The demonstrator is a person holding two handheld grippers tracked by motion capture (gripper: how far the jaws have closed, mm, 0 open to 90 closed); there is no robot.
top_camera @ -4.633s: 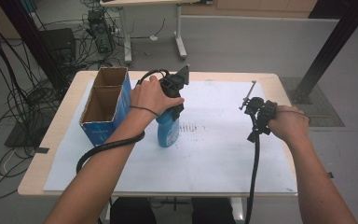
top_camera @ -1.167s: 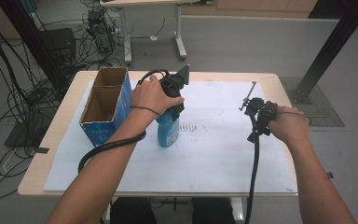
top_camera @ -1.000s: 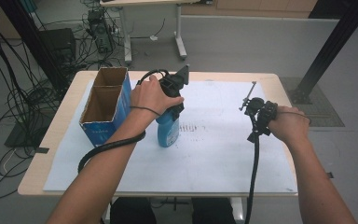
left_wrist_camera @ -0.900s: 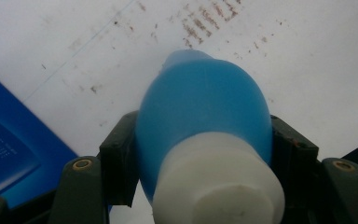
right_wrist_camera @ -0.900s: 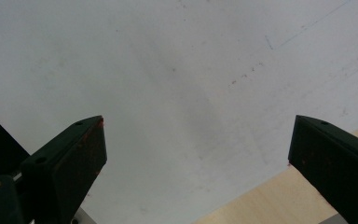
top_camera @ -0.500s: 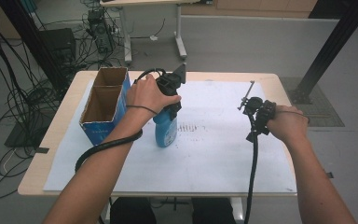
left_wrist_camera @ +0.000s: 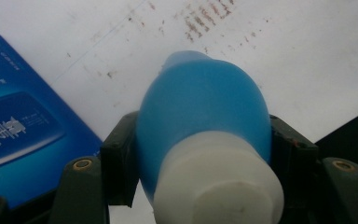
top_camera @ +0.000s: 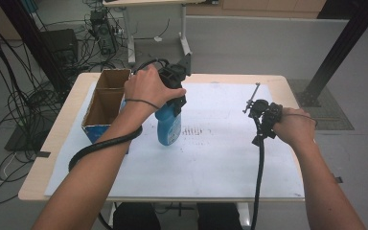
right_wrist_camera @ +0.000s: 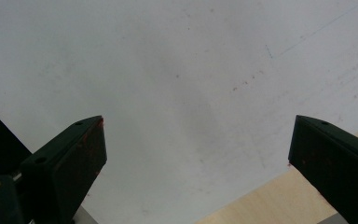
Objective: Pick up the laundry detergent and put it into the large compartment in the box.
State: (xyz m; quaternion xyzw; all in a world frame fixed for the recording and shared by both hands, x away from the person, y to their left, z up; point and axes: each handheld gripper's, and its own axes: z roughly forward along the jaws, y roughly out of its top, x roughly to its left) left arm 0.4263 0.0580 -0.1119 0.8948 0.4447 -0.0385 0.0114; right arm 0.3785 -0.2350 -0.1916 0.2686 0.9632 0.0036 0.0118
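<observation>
Even soft overhead light, faint shadows; close views slightly blurred.

We see the wooden desk (top_camera: 67, 125) under a white sheet (top_camera: 220, 153), a cardboard box (top_camera: 103, 108) standing at its left.

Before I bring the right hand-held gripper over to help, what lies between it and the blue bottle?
In the high view, only bare white sheet separates the blue bottle from the right hand-held gripper.
</observation>
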